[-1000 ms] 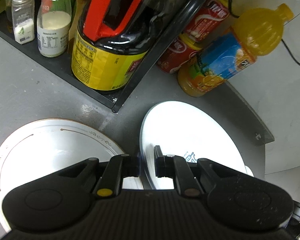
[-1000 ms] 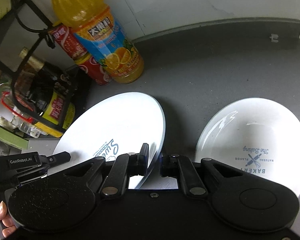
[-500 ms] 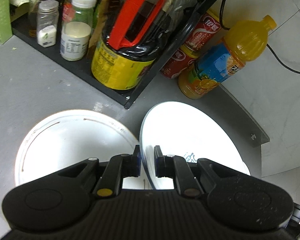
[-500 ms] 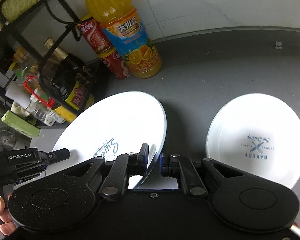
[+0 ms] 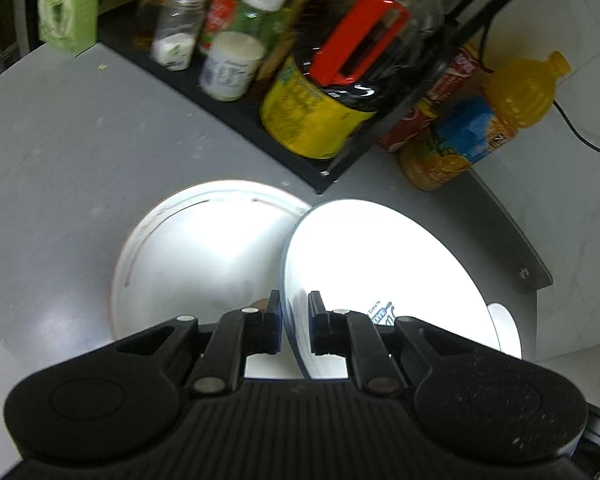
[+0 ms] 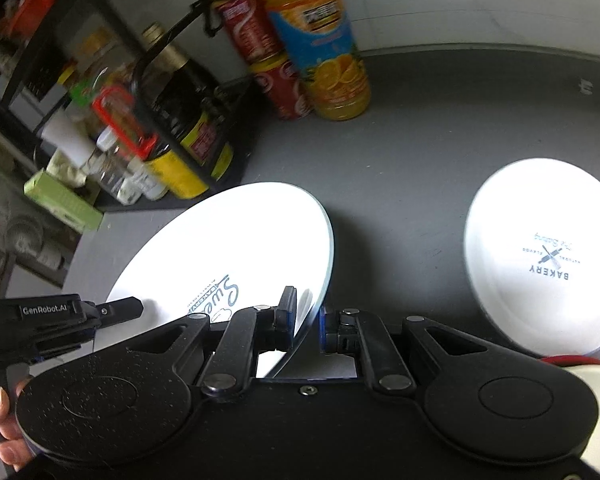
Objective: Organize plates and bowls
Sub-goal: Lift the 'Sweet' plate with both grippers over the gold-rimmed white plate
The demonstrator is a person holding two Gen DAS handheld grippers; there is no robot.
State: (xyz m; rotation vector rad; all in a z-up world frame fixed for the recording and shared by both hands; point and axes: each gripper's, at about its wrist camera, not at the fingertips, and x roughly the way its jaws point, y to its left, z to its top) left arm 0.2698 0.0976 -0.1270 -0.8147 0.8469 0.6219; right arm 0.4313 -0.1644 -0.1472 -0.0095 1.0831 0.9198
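Observation:
A white plate with blue "Sweet" lettering [image 5: 380, 272] is held tilted above the grey counter by both grippers. My left gripper [image 5: 294, 320] is shut on its near left rim. My right gripper [image 6: 306, 320] is shut on the opposite rim of the same plate [image 6: 228, 248]. Under the held plate's left edge lies a larger white plate with a thin gold line [image 5: 204, 256], flat on the counter. A white "BAKERY" plate [image 6: 540, 256] rests on the dark counter to the right. The left gripper's black tip [image 6: 120, 308] shows at the plate's far side, with a hand [image 6: 4, 436] below it.
A black rack [image 5: 228, 92] with jars, a yellow-labelled oil jug [image 5: 320, 112] and spice bottles runs along the back. An orange juice bottle [image 6: 328, 52] and red cans [image 6: 276, 80] stand by the wall. The counter edge [image 5: 528, 264] curves at right.
Both grippers have lifted and drawn back with the lettered plate. It has shifted left, so its edge now overlaps the gold-lined plate. The BAKERY plate looks farther off.

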